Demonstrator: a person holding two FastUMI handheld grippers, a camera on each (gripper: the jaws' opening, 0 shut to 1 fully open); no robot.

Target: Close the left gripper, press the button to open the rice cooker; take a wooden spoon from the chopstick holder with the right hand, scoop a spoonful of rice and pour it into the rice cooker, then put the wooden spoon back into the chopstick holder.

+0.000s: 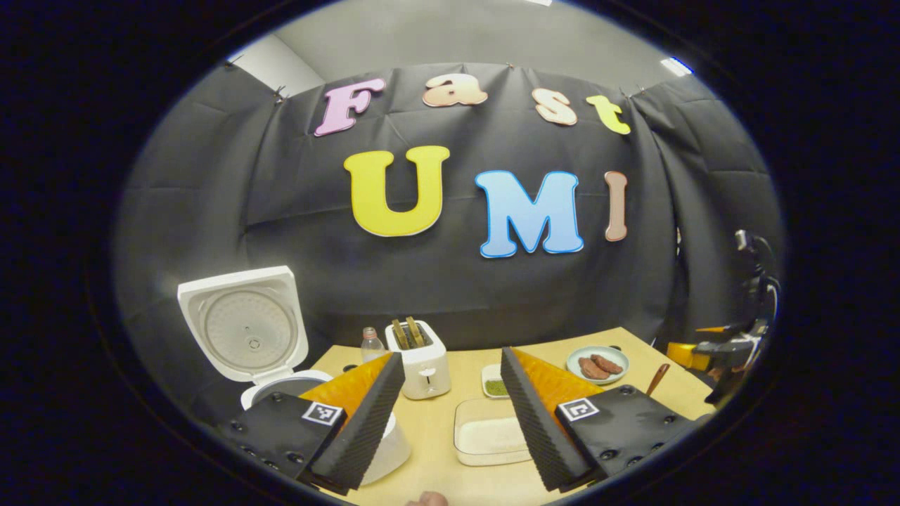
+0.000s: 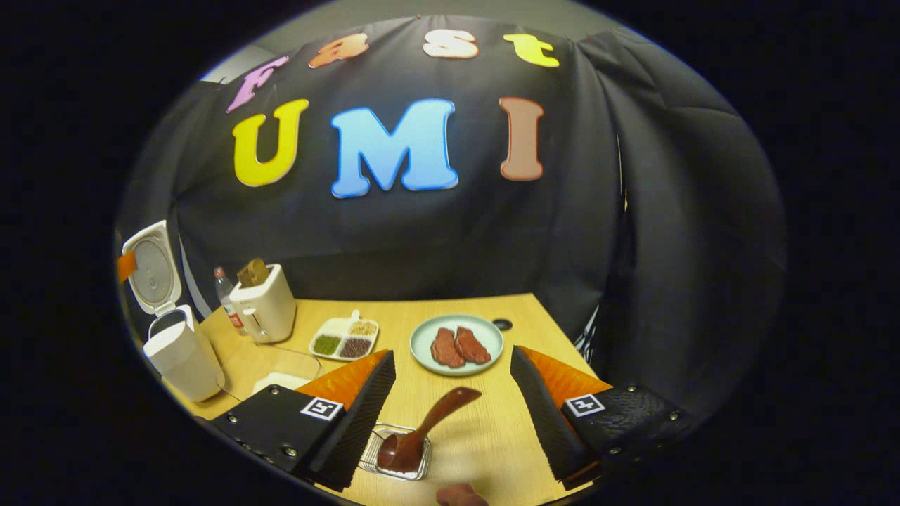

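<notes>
The white rice cooker stands at the left with its lid raised; my left finger hides part of its body. My left gripper is open above the table, holding nothing. The clear rice container lies between its fingers, farther off. In the right gripper view the wooden spoon leans in the wire chopstick holder, bowl down and handle tilted up to the right. My right gripper is open, its fingers on either side of the spoon without touching it. The open rice cooker is far left.
A toaster and a bottle stand at the back. A plate of meat and a divided dish of grains sit mid-table. The other gripper is at the far right, past the table's edge.
</notes>
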